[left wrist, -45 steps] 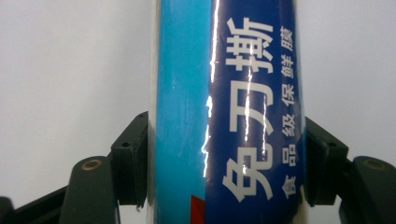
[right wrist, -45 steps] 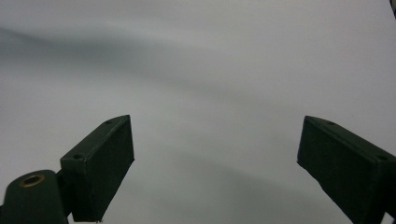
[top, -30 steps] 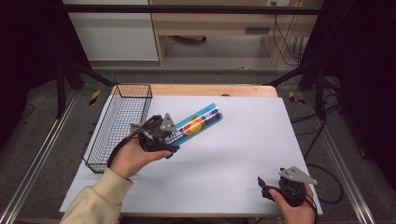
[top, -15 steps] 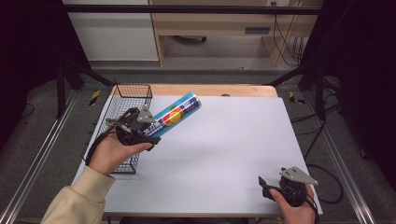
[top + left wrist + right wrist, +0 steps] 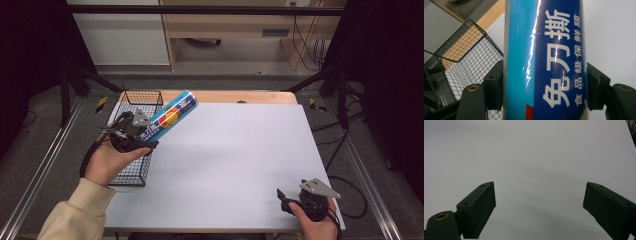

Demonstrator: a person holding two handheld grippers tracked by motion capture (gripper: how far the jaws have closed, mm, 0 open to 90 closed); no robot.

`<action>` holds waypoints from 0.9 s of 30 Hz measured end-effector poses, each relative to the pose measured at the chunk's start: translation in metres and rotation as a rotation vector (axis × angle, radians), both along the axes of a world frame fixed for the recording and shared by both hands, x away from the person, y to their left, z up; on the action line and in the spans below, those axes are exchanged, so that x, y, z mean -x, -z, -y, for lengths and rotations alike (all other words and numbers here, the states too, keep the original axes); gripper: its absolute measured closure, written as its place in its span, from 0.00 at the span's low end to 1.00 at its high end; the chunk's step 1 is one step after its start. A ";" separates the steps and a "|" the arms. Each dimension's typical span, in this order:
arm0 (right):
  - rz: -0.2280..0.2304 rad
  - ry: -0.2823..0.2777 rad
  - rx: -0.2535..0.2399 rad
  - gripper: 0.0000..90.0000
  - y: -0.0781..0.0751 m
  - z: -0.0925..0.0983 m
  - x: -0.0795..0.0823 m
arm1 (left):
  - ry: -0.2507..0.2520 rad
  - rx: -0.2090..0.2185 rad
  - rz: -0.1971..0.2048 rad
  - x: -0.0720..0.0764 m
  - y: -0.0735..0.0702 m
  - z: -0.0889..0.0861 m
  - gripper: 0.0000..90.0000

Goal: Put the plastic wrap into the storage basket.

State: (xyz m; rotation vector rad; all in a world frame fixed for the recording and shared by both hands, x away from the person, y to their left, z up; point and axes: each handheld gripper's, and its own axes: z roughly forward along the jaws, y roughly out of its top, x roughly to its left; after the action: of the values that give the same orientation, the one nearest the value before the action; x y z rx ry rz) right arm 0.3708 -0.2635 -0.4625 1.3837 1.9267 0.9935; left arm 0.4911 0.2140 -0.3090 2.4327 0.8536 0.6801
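A long blue box of cling film (image 5: 169,119) with white lettering and an orange spot is held up above the table's left side, slanting toward the back right. My left gripper (image 5: 142,137) is shut on its lower end, over the black wire basket (image 5: 131,170). In the left gripper view the box (image 5: 544,60) stands between both jaws, with the basket (image 5: 466,62) to the left behind it. At the table's front right corner my right gripper (image 5: 282,197) rests open; its view has the two jaws wide apart over bare white table (image 5: 536,157).
The wire basket stands along the left edge of the white table (image 5: 235,160), with a wooden strip (image 5: 235,96) at the table's back edge. Black frame posts flank both sides. Cables (image 5: 350,195) trail off the right side by the right gripper.
My left gripper has carried the box leftward from the table's middle to above the wire basket. The right gripper has stayed in place.
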 end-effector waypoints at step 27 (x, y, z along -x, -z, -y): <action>0.007 0.024 0.010 0.12 -0.001 0.000 -0.001 | -0.135 0.004 0.012 0.001 0.011 -0.035 0.35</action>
State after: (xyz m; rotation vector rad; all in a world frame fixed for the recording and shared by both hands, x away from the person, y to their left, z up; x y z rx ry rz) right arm 0.3714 -0.2639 -0.4617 1.3927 1.9029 0.9748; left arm 0.4898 0.2488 -0.3196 2.3815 1.0201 0.7398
